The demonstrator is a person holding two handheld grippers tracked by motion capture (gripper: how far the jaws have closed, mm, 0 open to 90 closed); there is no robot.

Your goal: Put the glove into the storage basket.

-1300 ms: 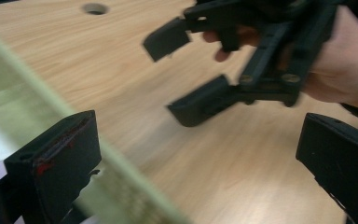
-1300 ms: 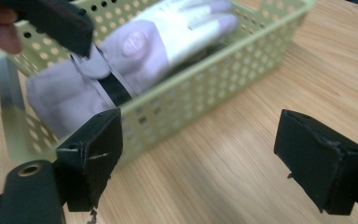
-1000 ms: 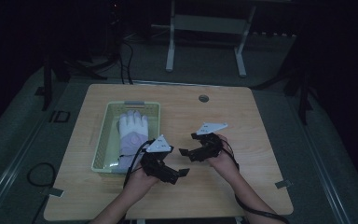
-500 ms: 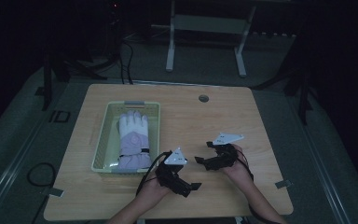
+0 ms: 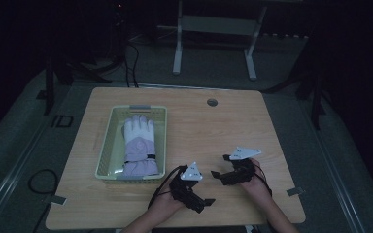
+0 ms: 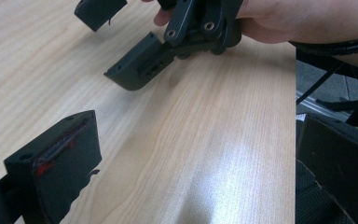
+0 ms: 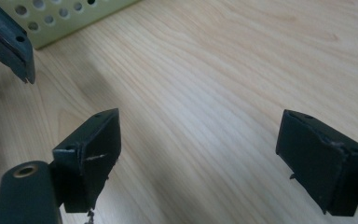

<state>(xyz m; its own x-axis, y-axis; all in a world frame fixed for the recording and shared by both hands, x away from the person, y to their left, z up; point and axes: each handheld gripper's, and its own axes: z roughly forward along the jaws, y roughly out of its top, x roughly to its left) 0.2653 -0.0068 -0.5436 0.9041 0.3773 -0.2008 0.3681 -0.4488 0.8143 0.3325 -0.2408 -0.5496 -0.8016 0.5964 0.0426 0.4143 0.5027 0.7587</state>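
The white-and-lilac ski glove [image 5: 138,145] lies flat in the pale green perforated basket [image 5: 106,150] on the left half of the wooden table [image 5: 213,131]. From the left gripper [image 5: 205,201], it sits at about 11 o'clock; from the right gripper [image 5: 217,175], at about 10 o'clock and farther off, so the left is likely the nearer reach. The glove's long axis runs 12 to 6, fingers pointing to 12, cuff toward the person. Both grippers rest near the table's front edge, jaws spread and holding nothing.
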